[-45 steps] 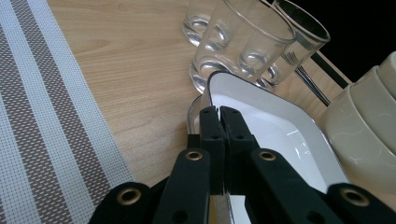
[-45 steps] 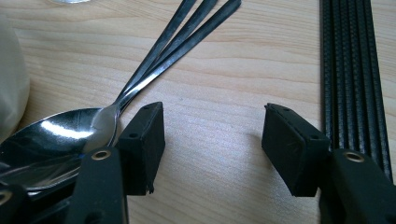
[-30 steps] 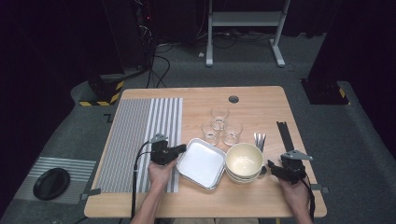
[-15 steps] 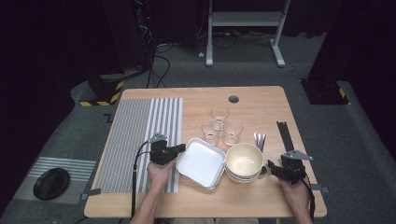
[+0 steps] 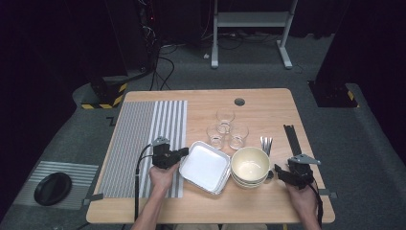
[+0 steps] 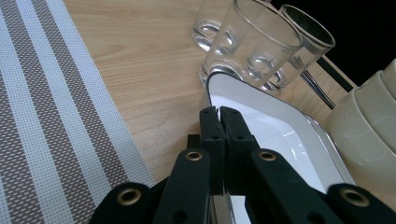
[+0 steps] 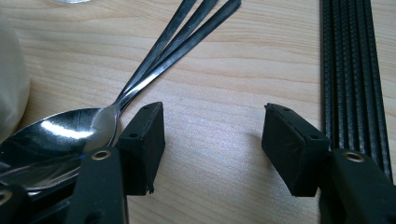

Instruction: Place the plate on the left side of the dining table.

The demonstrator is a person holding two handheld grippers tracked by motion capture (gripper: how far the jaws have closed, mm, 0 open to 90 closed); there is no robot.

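High view – left tool (image 5: 181,153): sitting at the near-left rim of the white square plate (image 5: 205,167), in the same place as in the two earlier frames; nothing is shifting on this side.
High view – plate: lying flat on the counter (image 5: 268,110), just right of the striped placemat (image 5: 143,143) and touching or nearly touching the stack of cream bowls (image 5: 250,165).
High view – right tool (image 5: 279,172): resting just right of the bowl stack, beside the spoons (image 5: 266,143); position unchanged from the earlier frames.
High view – other items: three glasses (image 5: 225,128) standing behind the plate; black chopsticks (image 5: 292,139) lying at the far right.
Left gripper view – left tool (image 6: 219,112): jaws pressed together, tips sitting over the plate rim (image 6: 261,100); whether the rim is being pinched cannot be told, since the contact point is hidden.
Left gripper view – surroundings: glasses (image 6: 252,46) standing just beyond the plate, bowls (image 6: 369,130) at the right edge.
Right gripper view – right tool (image 7: 212,140): jaws spread wide over bare counter, gripping nothing.
Right gripper view – surroundings: spoons (image 7: 60,135) lying just beside the left jaw, chopsticks (image 7: 350,70) beside the right jaw.
Change assessment: no movement between frames; judged as a pause, with the plate not yet lifted.
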